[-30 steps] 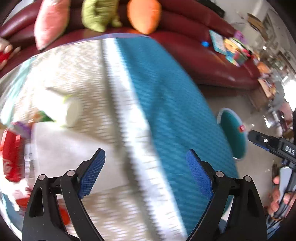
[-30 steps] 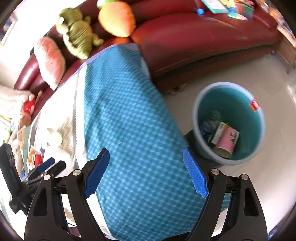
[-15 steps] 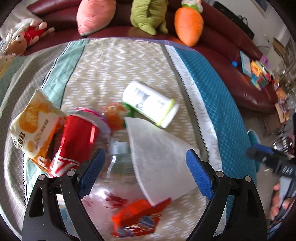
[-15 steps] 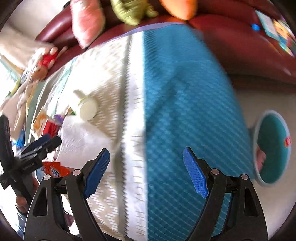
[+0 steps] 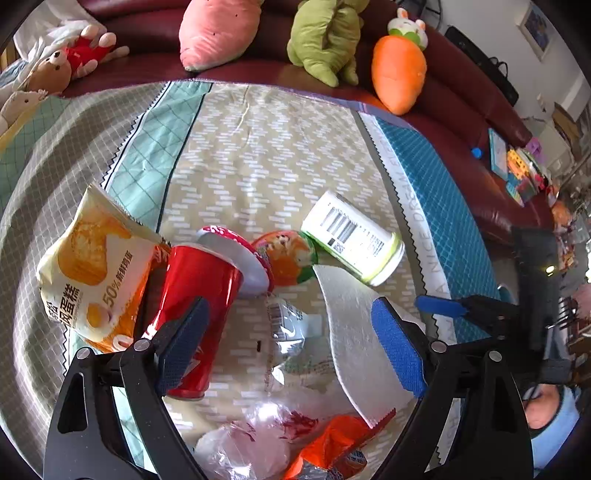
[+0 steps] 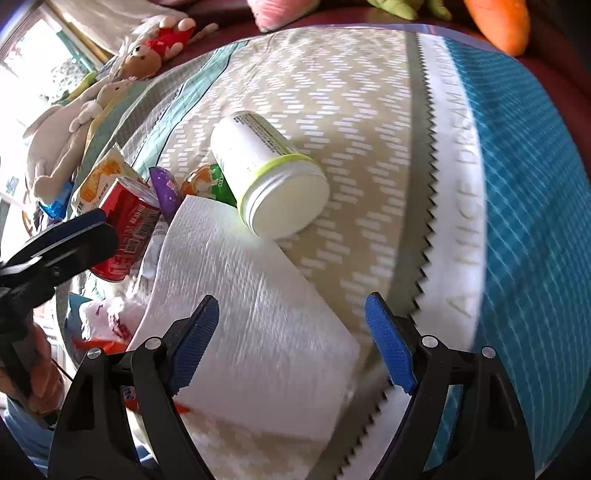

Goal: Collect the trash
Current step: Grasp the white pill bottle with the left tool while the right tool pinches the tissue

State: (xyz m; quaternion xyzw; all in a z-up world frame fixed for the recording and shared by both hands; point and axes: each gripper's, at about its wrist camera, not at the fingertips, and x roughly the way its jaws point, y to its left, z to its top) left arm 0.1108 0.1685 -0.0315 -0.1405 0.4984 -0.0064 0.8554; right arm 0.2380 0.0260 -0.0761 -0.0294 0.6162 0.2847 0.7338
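Trash lies heaped on a patterned cloth: a yellow snack bag [image 5: 88, 273], a red can [image 5: 192, 295], a white paper towel [image 5: 358, 343], a white tub with a green rim [image 5: 351, 236] on its side, clear crumpled plastic [image 5: 288, 332] and an orange wrapper [image 5: 332, 446]. My left gripper [image 5: 288, 347] hangs open above the heap, nothing between its fingers. My right gripper [image 6: 295, 339] is open over the paper towel [image 6: 251, 295], with the white tub [image 6: 266, 173] just beyond. The left gripper's blue-tipped finger [image 6: 85, 221] enters the right wrist view at left.
A dark red sofa [image 5: 461, 110] runs behind the table with plush toys: a pink one [image 5: 218, 33], a green one [image 5: 325, 37], an orange carrot [image 5: 399, 70], a teddy bear [image 5: 55, 70]. The table's blue cloth edge [image 6: 535, 221] falls away at right. Books [image 5: 517, 166] lie on the sofa.
Both grippers swung left from the blue side of the table and the bin to above the trash heap. The right one rolled and sank toward the paper towel. Both stayed open.
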